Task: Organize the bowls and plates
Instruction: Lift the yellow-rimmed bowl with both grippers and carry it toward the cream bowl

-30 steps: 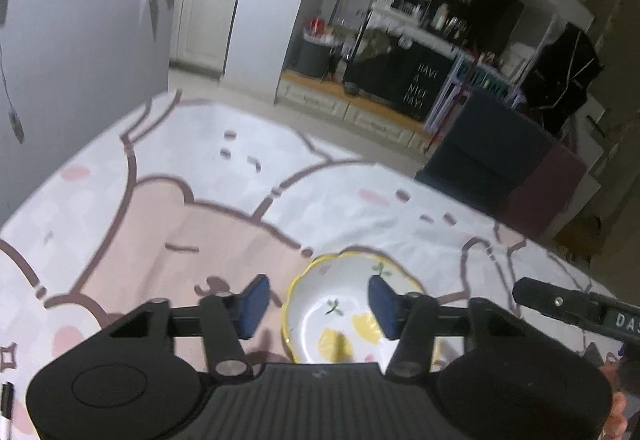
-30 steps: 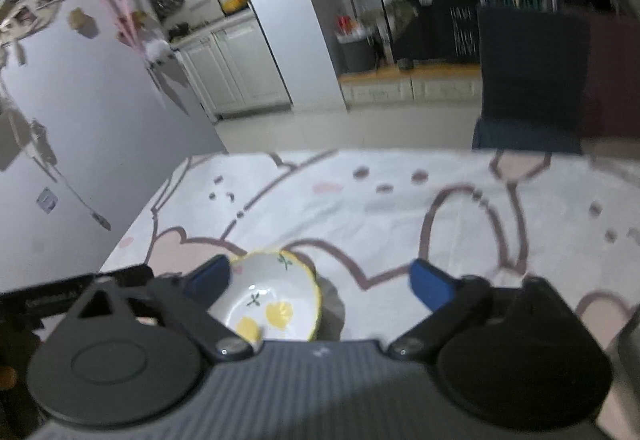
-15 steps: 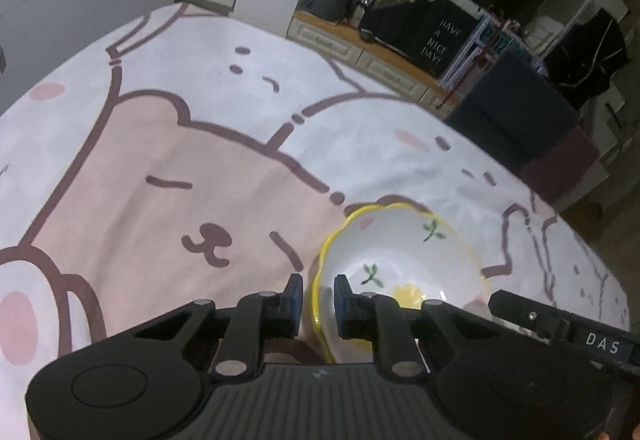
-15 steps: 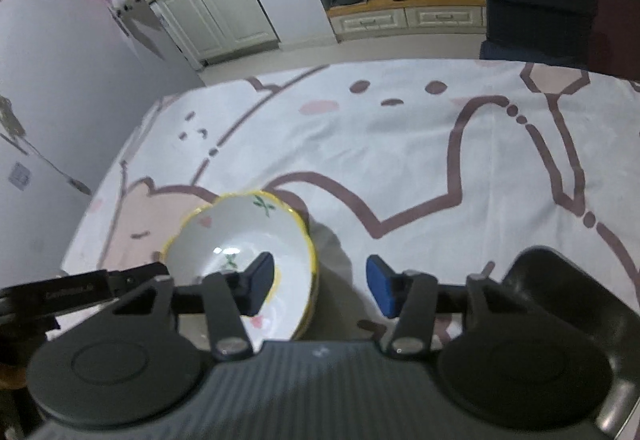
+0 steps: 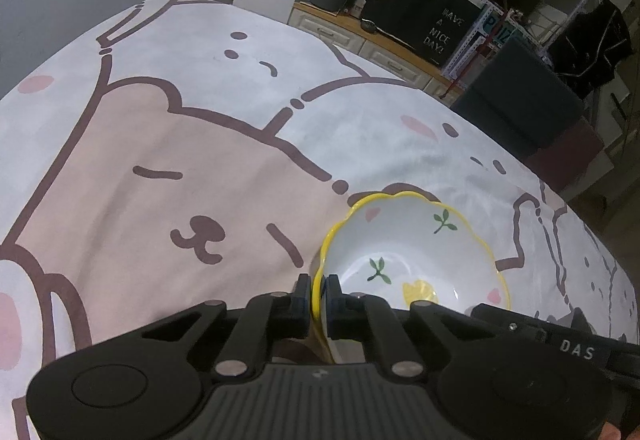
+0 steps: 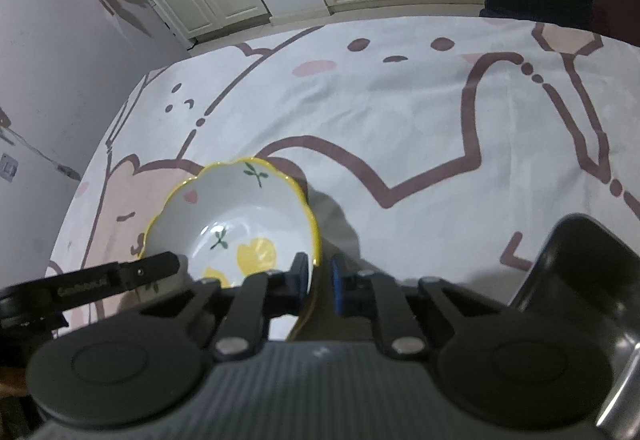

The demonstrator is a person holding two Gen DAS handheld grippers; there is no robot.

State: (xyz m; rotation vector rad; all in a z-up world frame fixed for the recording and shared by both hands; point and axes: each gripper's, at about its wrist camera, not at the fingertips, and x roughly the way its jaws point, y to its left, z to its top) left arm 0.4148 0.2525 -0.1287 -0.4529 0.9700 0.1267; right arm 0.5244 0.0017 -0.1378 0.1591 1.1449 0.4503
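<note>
A white bowl (image 5: pixel 416 252) with a wavy yellow rim and lemon and leaf prints stands on the bear-print tablecloth (image 5: pixel 200 160). My left gripper (image 5: pixel 317 292) is closing tight on the bowl's left rim, one pad inside and one outside, both against it. In the right wrist view the bowl (image 6: pixel 240 216) lies low and left. The jaws of my right gripper (image 6: pixel 320 276) are closing around the bowl's right rim. The inner pad sits at the wall and a thin gap shows before the blue outer pad. Each gripper's black finger shows in the other's view.
A dark glossy tray or pan (image 6: pixel 580 280) lies on the cloth close to the right of my right gripper. Beyond the table's far edge stand a dark chair (image 5: pixel 520 100) and kitchen cabinets. A grey wall runs along the left side.
Both grippers have sunk towards the bowl. The left jaws went from wide apart to pinching the left rim. The right jaws narrowed around the right rim.
</note>
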